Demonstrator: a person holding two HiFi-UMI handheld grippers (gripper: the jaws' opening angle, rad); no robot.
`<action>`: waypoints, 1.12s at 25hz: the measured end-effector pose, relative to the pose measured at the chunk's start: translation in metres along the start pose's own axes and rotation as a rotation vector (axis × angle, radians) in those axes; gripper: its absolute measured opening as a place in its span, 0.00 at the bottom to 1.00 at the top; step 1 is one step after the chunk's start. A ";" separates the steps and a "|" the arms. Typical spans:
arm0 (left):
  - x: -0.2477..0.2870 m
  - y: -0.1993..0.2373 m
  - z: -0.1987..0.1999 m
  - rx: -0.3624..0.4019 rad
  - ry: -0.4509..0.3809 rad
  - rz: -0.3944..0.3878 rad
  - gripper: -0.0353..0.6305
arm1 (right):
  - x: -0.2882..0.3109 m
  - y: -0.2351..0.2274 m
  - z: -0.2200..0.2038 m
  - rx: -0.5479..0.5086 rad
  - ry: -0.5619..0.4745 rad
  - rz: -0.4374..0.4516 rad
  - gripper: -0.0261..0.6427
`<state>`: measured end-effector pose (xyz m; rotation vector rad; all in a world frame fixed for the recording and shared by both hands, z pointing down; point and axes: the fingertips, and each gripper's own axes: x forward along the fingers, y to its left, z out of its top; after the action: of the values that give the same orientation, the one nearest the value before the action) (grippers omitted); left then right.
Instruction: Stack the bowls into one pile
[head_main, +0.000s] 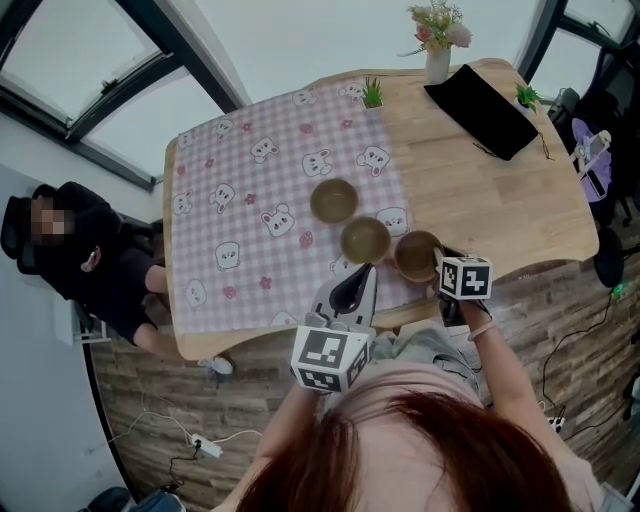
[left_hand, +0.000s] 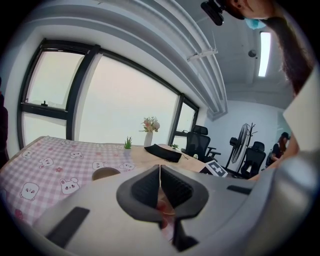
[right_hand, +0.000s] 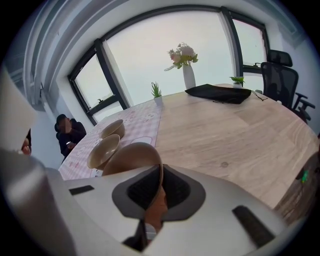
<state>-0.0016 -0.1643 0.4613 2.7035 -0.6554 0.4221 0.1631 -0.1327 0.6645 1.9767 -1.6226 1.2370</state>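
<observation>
Three brown bowls stand in a diagonal row near the table's front edge: the far bowl (head_main: 333, 201), the middle bowl (head_main: 365, 240) and the near bowl (head_main: 418, 255). My right gripper (head_main: 440, 263) is shut on the near bowl's rim; in the right gripper view that near bowl (right_hand: 131, 159) sits tilted between the jaws of my right gripper (right_hand: 161, 172), with the middle bowl (right_hand: 104, 150) and far bowl (right_hand: 113, 128) behind it. My left gripper (head_main: 362, 273) hangs just in front of the middle bowl. In the left gripper view my left gripper (left_hand: 160, 172) is shut on nothing, with one bowl (left_hand: 105, 173) beyond it.
A pink checked cloth (head_main: 250, 200) covers the table's left half. At the far edge stand a flower vase (head_main: 437, 62), a black pouch (head_main: 482, 110) and two small plants (head_main: 372, 93), (head_main: 527, 97). A person in black (head_main: 90, 260) sits at the left. Office chairs (left_hand: 197, 142) stand at the right.
</observation>
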 end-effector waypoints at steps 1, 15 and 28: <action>0.000 -0.001 0.000 -0.001 -0.003 0.003 0.07 | 0.000 0.000 -0.001 -0.004 0.000 0.004 0.06; 0.014 -0.009 0.010 -0.030 -0.024 0.093 0.07 | -0.018 0.001 0.025 -0.071 -0.008 0.113 0.06; 0.006 0.001 0.017 -0.054 -0.056 0.200 0.07 | -0.035 0.035 0.071 -0.145 -0.050 0.245 0.06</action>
<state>0.0067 -0.1737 0.4480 2.6164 -0.9439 0.3725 0.1619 -0.1699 0.5862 1.7760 -1.9679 1.1221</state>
